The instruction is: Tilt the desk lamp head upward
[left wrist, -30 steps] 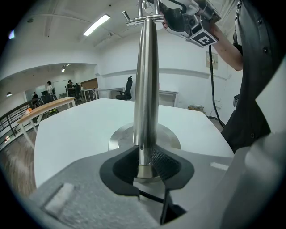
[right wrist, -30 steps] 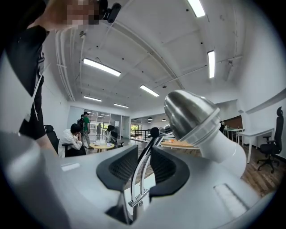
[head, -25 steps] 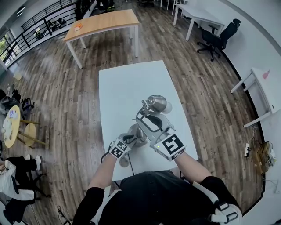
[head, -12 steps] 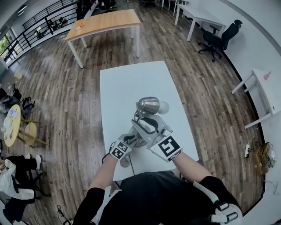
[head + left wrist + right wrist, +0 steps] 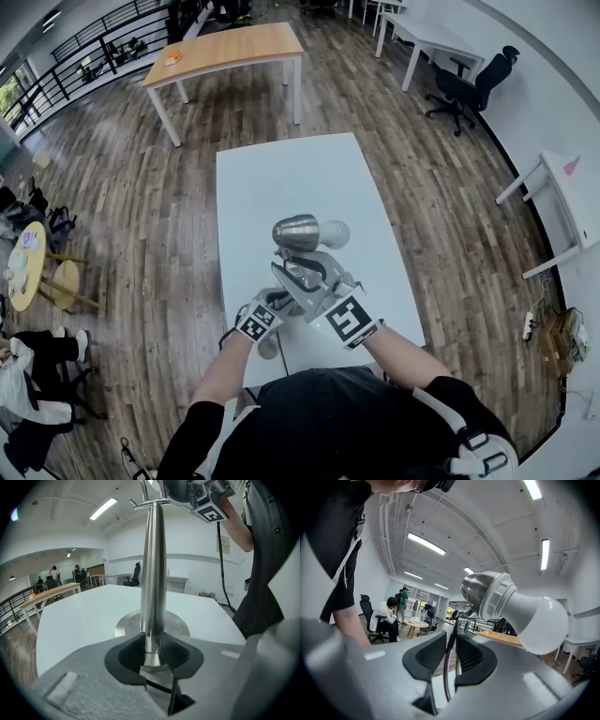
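- Steel desk lamp (image 5: 298,232) by white tabletop's (image 5: 281,178) near edge: slick, likely stiff-hinged; white bulb (image 5: 335,233) fragile.
- Left gripper (image 5: 152,644) clamps pole (image 5: 152,573); right gripper (image 5: 451,641) jaws just closing round thin black rod (image 5: 446,677), unpinched.

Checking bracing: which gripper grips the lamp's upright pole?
The left gripper, shut on the pole; the right gripper's jaws have just been closing around a thin upper stem.

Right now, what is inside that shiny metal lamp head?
A white bulb is seated inside the lamp head. Its round end and white collar stick out of the mouth. Whatever holds it deeper in cannot be seen, because the head's metal wall covers it.
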Demonstrator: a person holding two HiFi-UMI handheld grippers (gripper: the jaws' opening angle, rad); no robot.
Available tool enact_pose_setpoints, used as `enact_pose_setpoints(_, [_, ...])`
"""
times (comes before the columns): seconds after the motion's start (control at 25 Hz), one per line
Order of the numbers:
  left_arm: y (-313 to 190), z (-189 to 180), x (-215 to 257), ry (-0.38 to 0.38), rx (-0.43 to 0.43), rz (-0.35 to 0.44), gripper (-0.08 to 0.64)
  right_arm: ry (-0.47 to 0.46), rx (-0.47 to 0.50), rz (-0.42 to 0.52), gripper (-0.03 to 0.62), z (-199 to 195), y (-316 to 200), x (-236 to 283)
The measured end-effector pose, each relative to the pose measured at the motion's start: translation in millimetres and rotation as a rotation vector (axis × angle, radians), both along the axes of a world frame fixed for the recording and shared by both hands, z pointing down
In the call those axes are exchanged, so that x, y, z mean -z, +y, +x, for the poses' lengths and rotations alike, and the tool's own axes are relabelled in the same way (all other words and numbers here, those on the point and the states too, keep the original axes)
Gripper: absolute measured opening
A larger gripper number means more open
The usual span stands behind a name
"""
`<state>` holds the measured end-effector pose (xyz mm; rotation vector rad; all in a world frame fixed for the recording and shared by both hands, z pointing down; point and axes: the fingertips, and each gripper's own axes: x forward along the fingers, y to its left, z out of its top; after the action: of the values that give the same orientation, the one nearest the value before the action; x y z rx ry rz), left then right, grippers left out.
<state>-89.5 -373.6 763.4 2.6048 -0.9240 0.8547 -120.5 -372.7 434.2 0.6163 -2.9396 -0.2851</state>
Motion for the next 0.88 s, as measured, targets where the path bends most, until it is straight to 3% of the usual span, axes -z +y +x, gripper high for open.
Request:
enact_pose_setpoints(0.36, [1.9, 0.9, 1.6, 0.007, 0.008, 0.002, 0.103, 0.033, 0.033, -0.003, 0.055, -10.6, 8.1, -3.2])
enact_pose_setpoints(0.6, [-8.5, -3.8, 1.6, 0.004, 0.032, 0.006, 0.103, 0.049, 0.003, 0.017, 0.064, -3.9, 0.9, -5.8])
enact_pose_setpoints(0.72, [-2.7, -1.2, -3.6, 0.019, 0.064, -0.021, 0.103, 0.035, -0.015, -0.037, 0.097, 10.6, 1.4, -20.6])
enact_pose_setpoints(0.88, [-0.3, -0.8, 1.0, 0.096, 0.112, -0.100, 0.114, -0.030, -0.058, -0.121, 0.100, 30.9, -2.9, -25.6])
